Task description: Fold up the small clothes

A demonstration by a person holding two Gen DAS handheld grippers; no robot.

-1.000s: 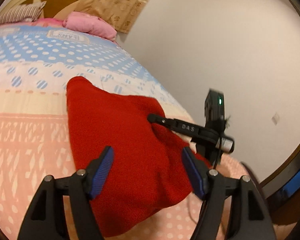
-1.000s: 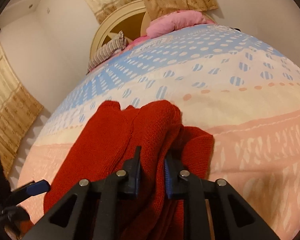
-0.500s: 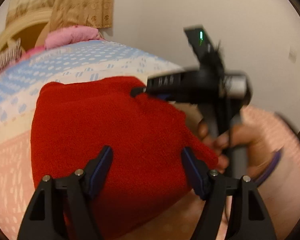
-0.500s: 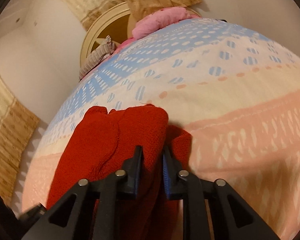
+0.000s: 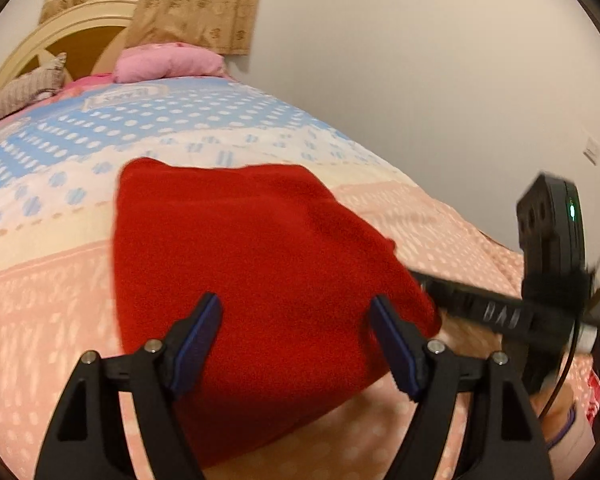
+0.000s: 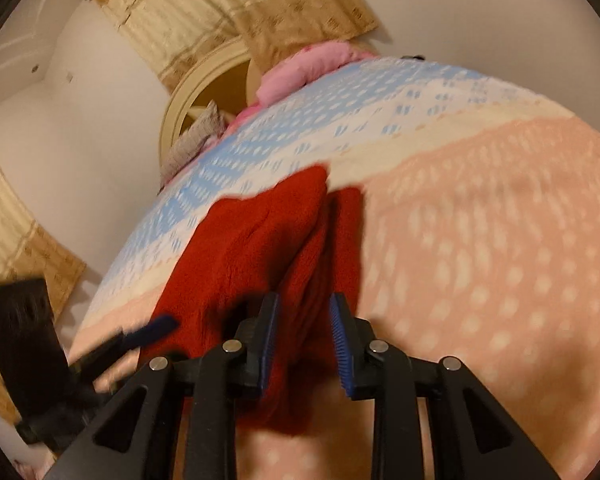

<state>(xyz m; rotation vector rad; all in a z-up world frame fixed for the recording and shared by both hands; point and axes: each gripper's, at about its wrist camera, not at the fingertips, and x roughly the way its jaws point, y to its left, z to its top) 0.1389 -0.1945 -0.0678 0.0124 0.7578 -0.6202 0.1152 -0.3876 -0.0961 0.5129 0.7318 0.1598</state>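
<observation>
Blue pads of the right gripper (image 6: 303, 344) stand parted, red knit bunched between them, though blur hides whether they press; its jaws have just been opening. Left gripper (image 5: 296, 340) hangs wide open over the red knitted garment (image 5: 252, 264), folded on the bedspread (image 5: 40, 280). Best let the cloth drop clear, then smooth the fold flat. A second ago the right pinched tight; now it has slid to the garment's near corner.

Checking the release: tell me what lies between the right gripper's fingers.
In the right wrist view, a fold of the red garment lies between the right gripper fingers, which have just been opening and stand apart.
</observation>
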